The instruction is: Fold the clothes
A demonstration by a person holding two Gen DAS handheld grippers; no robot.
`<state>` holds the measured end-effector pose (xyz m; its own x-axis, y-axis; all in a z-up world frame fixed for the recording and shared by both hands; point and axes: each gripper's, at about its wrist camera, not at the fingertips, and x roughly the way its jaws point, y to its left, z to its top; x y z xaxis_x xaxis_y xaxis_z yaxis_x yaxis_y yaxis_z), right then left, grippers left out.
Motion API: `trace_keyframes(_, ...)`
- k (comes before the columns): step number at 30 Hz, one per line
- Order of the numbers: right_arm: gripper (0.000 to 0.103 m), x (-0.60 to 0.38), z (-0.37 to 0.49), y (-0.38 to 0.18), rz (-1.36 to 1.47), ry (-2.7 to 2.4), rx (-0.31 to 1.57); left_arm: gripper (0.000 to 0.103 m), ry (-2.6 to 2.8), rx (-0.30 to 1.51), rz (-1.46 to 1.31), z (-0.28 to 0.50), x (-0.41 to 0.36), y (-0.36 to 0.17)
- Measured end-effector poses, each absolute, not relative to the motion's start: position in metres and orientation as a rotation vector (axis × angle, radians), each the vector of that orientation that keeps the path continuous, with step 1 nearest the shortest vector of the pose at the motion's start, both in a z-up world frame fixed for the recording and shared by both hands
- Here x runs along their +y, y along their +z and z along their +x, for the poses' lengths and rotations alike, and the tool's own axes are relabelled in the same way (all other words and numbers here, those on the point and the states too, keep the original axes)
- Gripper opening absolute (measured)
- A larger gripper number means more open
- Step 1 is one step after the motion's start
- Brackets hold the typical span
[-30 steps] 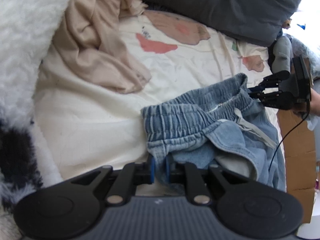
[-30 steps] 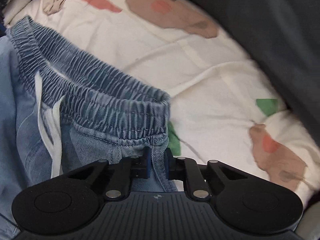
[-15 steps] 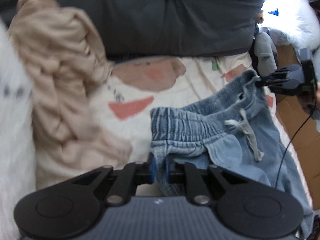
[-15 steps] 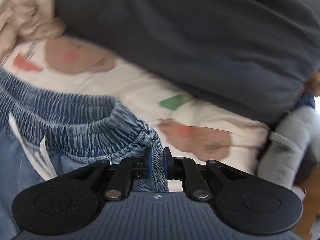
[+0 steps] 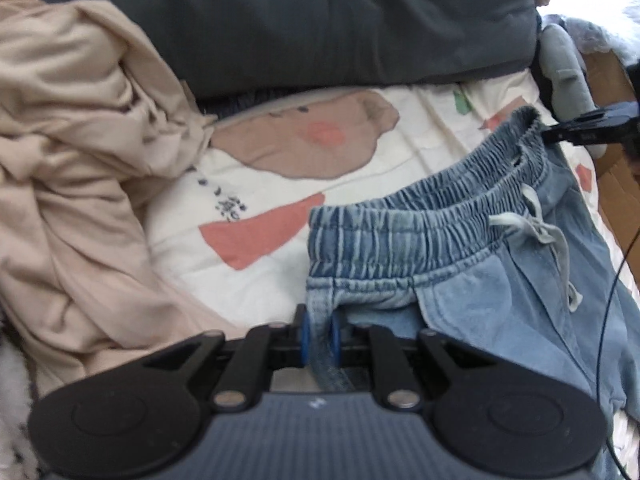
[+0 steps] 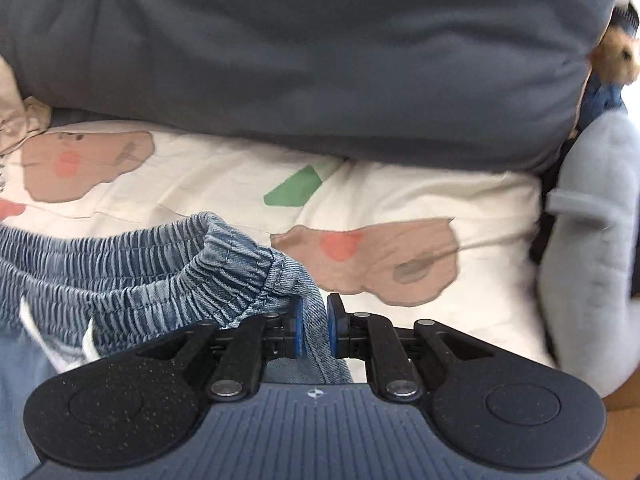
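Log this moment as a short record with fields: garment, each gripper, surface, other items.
garment: denim shorts, elastic waistband held out between both grippers, white drawstring at front
left gripper: jaws opening, denim between the pads
right gripper: jaws opening, waistband corner between the pads
surface: cream printed sheet
other items: beige garment crumpled on the left; dark grey pillow behind; grey plush toy on the right

I see a bed under a cream sheet (image 5: 360, 92) printed with tan, coral and green shapes. A dark grey duvet (image 6: 320, 48) fills the top of both frames. Bright daylight washes the upper right; brown cardboard (image 5: 612, 176) sits at the right edge.
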<state>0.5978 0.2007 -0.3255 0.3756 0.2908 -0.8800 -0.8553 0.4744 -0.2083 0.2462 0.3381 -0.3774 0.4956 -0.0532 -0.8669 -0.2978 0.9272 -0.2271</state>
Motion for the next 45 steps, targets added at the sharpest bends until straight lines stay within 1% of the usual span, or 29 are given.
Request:
trace_keyframes(1, 0.015, 0.202, 0.601, -0.332, -0.742, 0.826, 0.905, 0.013, 0.155, 1.049, -0.388, 0.245, 0.340, -0.377)
trace_keyframes(2, 0.027, 0.204, 0.604, -0.337, -0.732, 0.824, 0.914, 0.014, 0.157, 1.048, -0.407, 0.244, 0.343, -0.377)
trace_keyframes(4, 0.030, 0.203, 0.607, -0.339, -0.706, 0.813, 0.911, 0.016, 0.164, 1.040, -0.442, 0.240, 0.348, -0.373)
trace_keyframes(6, 0.041, 0.197, 0.608, -0.335, -0.671, 0.825, 0.896, 0.017, 0.158, 1.017, -0.457, 0.235, 0.350, -0.367)
trace_keyframes(7, 0.043, 0.195, 0.608, -0.333, -0.657, 0.835, 0.890, 0.021, 0.151, 1.001, -0.446, 0.234, 0.350, -0.363)
trace_keyframes(8, 0.044, 0.192, 0.608, -0.331, -0.655, 0.849, 0.887, 0.023, 0.148, 0.991, -0.441, 0.234, 0.349, -0.360)
trace_keyframes(9, 0.044, 0.190, 0.606, -0.331, -0.667, 0.859, 0.887, 0.028, 0.147, 0.985, -0.440, 0.234, 0.349, -0.357)
trace_keyframes(12, 0.044, 0.186, 0.599, -0.332, -0.726, 0.880, 0.888, 0.030, 0.130, 0.981, -0.490, 0.239, 0.349, -0.359)
trace_keyframes(16, 0.044, 0.184, 0.587, -0.333, -0.797, 0.917, 0.890, 0.039, 0.117, 0.992, -0.490, 0.245, 0.344, -0.367)
trace_keyframes(19, 0.044, 0.190, 0.579, -0.339, -0.883, 0.926, 0.882, 0.043, 0.120, 1.002, -0.456, 0.249, 0.339, -0.372)
trace_keyframes(22, 0.044, 0.197, 0.577, -0.345, -0.938, 0.922, 0.879, 0.041, 0.147, 1.042, -0.476, 0.249, 0.340, -0.382)
trace_keyframes(28, 0.044, 0.209, 0.580, -0.359, -0.999, 0.961, 0.880, 0.040, 0.180, 1.029, -0.546, 0.251, 0.343, -0.390)
trace_keyframes(32, 0.044, 0.217, 0.576, -0.370, -1.089, 1.011, 0.839, 0.038, 0.208, 1.014, -0.743, 0.249, 0.356, -0.399)
trace_keyframes(35, 0.044, 0.222, 0.580, -0.374, -1.120, 1.042, 0.846, 0.030, 0.225, 0.996, -0.779, 0.246, 0.357, -0.401)
trace_keyframes(36, 0.044, 0.224, 0.583, -0.375, -1.126, 1.052, 0.851, 0.026, 0.221, 0.996, -0.757, 0.246, 0.355, -0.399)
trace_keyframes(37, 0.044, 0.226, 0.586, -0.376, -1.124, 1.061, 0.860, 0.019, 0.216, 0.998, -0.741, 0.246, 0.354, -0.397)
trace_keyframes(39, 0.045, 0.228, 0.594, -0.377, -1.107, 1.076, 0.878, 0.013, 0.207, 0.999, -0.722, 0.244, 0.356, -0.394)
trace_keyframes(42, 0.048, 0.225, 0.606, -0.377, -1.038, 1.079, 0.913, 0.012, 0.207, 0.987, -0.665, 0.238, 0.358, -0.384)
trace_keyframes(45, 0.047, 0.218, 0.614, -0.375, -0.974, 1.041, 0.924, 0.012, 0.216, 0.975, -0.593, 0.232, 0.356, -0.372)
